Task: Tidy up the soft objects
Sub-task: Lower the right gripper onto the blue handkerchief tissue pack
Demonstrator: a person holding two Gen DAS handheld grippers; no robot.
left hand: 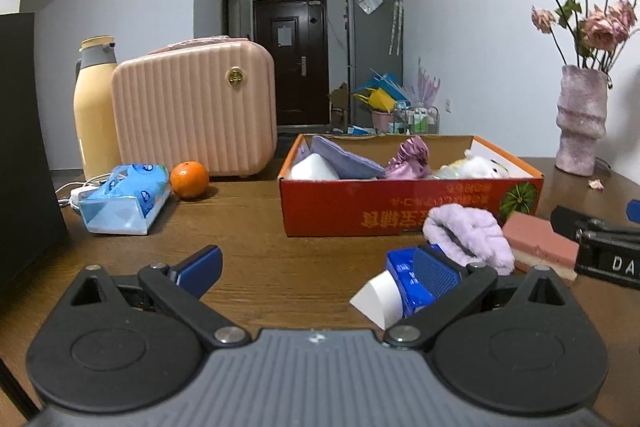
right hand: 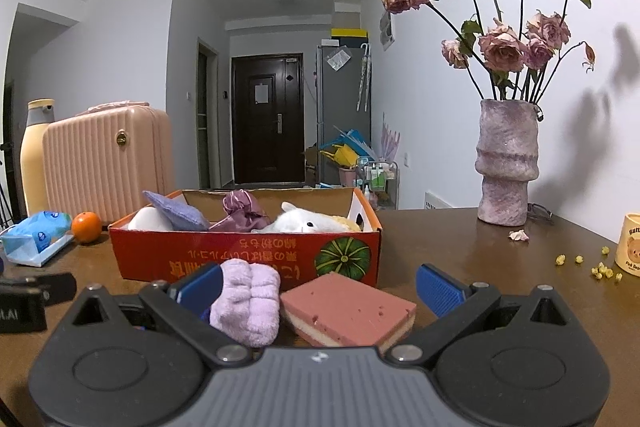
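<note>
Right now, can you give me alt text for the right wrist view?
The open right gripper frames a lilac fuzzy sock and a pink sponge on the brown table. Behind them sits an orange cardboard box holding soft items, including a white plush toy.

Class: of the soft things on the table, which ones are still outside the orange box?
The lilac sock and pink sponge lie before the orange box; the others sit inside.

A pink suitcase (left hand: pixel 196 111), yellow thermos (left hand: pixel 94 107) and orange (left hand: pixel 189 179) line the table's (left hand: pixel 256 247) far-left edge; wilted roses' vase (right hand: pixel 507 163) stands far right.
</note>
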